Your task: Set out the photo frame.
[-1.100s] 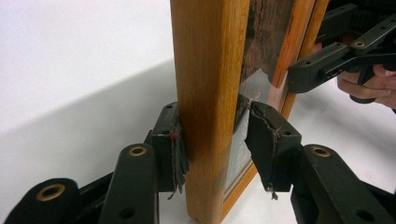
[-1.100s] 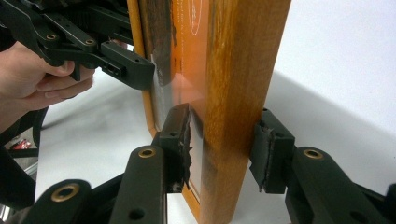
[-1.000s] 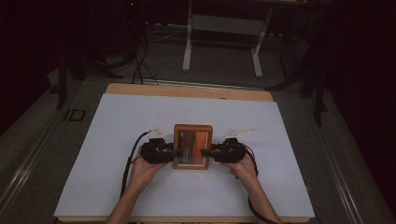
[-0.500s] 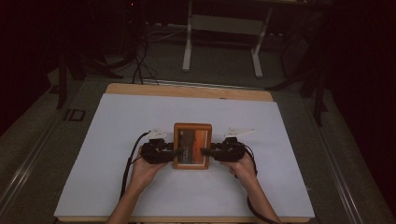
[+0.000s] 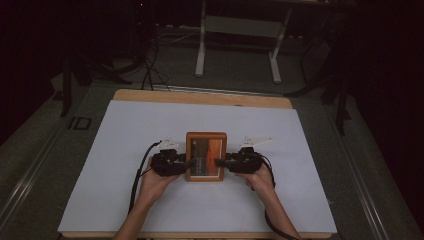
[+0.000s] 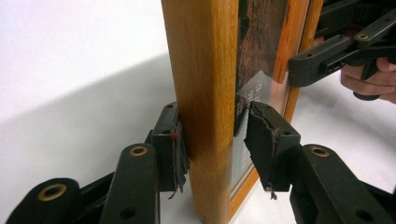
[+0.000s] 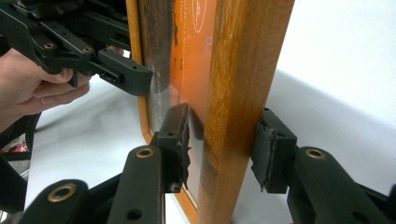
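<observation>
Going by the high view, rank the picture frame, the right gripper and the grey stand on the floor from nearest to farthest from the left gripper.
1. The picture frame: right beside the left gripper, whose jaws sit on either side of its left rail.
2. The right gripper: across the frame, at its right rail.
3. The grey stand: on the floor well beyond the table's far edge.

My high view looks forward and down from above the near edge of the bench (image 5: 125, 150), well back. My left gripper view and right gripper view ride close behind their own jaws, facing each other across the picture frame (image 5: 205, 156). All three views share that frame and the white bench surface.
</observation>
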{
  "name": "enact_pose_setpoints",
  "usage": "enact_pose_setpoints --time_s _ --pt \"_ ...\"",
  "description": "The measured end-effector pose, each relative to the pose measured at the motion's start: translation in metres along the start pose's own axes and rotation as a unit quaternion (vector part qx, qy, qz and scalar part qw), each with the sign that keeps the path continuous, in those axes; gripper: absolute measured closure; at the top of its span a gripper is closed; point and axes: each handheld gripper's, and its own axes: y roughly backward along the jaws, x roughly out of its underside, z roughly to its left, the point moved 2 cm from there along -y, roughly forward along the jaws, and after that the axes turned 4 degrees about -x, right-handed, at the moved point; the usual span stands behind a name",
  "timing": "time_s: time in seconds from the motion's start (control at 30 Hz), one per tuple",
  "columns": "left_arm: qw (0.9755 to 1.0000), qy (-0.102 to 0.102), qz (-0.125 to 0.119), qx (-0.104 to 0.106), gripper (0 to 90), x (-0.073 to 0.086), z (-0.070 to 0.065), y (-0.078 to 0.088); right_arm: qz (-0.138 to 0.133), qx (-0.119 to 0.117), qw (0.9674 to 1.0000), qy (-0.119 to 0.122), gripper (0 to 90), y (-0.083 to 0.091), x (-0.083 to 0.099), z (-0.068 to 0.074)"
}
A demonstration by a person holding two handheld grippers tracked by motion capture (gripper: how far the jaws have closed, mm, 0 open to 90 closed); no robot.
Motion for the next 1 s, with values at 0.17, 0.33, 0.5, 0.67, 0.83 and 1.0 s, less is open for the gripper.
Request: enact_pose_setpoints --time_s 0.17,0.33,0.5,0.67,0.83,1.0 --pt "1.0000 -0.001 -0.002 0.000 57.7 0.0003 0.0001 -0.0004 0.003 0.004 1.0000 0.004 59.8 0.0001 -0.0001 0.0010" --pt "1.0000 0.001 0.003 0.001 54.1 0.0019 0.0007 -0.0032 0.007 0.002 1.0000 0.004 56.6 0.0002 0.0014 0.0012" --pt "1.0000 0.004 0.000 -0.003 52.0 0.0019 0.0017 -0.0024 0.008 0.000 0.9999 0.006 55.7 0.0017 0.0016 0.0020" --pt "1.0000 0.008 -0.001 -0.004 51.6 0.0025 0.0035 -0.0020 0.010 -0.004 0.9999 0.010 56.0 0.0020 0.0020 0.0033" --pt "1.0000 0.003 0.003 0.001 54.0 0.0032 0.0024 -0.0022 0.010 -0.002 0.9999 0.010 56.0 0.0023 0.0022 0.0027" --pt "1.0000 -0.001 0.005 -0.001 57.5 0.0035 0.0018 -0.0011 0.008 0.007 0.9999 0.010 61.5 0.0038 0.0019 0.0018"
